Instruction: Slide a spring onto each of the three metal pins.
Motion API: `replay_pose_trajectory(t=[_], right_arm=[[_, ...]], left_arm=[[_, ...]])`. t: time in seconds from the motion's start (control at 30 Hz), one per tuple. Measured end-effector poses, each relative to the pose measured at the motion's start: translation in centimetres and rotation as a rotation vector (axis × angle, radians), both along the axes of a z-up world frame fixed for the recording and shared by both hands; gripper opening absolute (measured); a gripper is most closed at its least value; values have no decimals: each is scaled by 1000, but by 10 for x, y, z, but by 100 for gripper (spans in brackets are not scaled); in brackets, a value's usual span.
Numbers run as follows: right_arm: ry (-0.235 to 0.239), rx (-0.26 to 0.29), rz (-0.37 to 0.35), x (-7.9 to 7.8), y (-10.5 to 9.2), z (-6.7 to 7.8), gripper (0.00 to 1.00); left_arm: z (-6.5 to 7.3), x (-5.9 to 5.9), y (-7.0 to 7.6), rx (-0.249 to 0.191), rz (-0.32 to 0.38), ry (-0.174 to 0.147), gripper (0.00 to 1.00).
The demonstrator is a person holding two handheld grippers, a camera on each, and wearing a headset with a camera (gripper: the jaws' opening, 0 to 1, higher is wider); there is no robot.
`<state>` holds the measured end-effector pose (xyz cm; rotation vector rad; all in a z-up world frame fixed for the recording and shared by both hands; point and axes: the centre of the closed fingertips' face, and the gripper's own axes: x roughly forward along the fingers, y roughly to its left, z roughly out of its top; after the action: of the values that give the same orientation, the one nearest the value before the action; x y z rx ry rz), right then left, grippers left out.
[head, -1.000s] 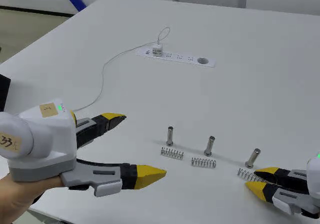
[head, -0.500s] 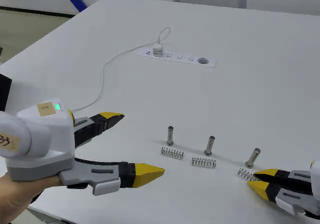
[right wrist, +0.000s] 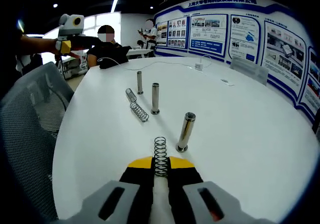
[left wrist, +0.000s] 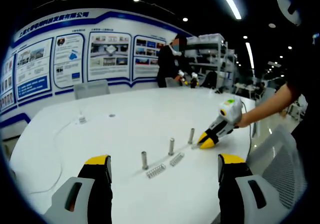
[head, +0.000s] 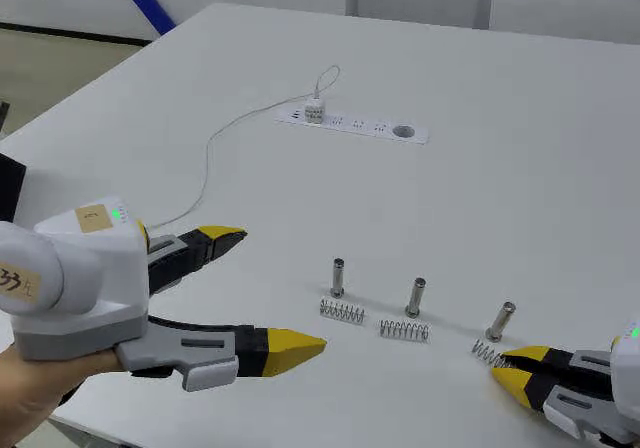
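White table (head: 480, 198), big and glossy, with blue-trimmed posters (left wrist: 107, 54) on the wall behind it. The right gripper (right wrist: 160, 165) has its yellow tips squeezed nearly together on the near end of a spring (right wrist: 160, 151) — the rest of the coil pokes forward, low over the table and just beside the nearest pin (right wrist: 185, 131), which stands upright. Further along the row are the other two pins (head: 416, 295), each with its own spring (head: 404, 329) lying loose in front of it, none threaded yet. The left gripper (head: 275, 288) hangs well off to the side, jaws spread wide with nothing in them. That spring looks like thin, light wire, so it'll probably squash or ping out if pinched hard. A gentle hold near one end seems right, leaving the far end free to drop over the pin. The pins look stiff but narrow at the base — a nudge might tip one.
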<state>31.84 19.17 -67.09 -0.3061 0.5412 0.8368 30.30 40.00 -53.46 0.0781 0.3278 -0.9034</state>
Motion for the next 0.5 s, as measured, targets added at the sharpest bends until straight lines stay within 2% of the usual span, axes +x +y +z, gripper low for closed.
replay_pose_trajectory(t=[0.07, 0.23, 0.33, 0.43, 0.5], right_arm=[[-3, -19, 1, -1, -1, 1, 10], [-9, 15, -13, -2, -2, 19, 10], [-25, 19, 3, -3, 0, 33, 10], [-26, 58, 15, -6, 7, 52, 10], [-31, 54, 36, -8, 12, 62, 10]], left_arm=[[2, -1, -1, -4, -4, -3, 89], [7, -5, -2, -6, -16, -11, 88], [8, -8, -4, -12, -30, -11, 86], [8, -10, -8, -12, -34, -21, 87], [8, -11, -11, -26, -35, -20, 86]])
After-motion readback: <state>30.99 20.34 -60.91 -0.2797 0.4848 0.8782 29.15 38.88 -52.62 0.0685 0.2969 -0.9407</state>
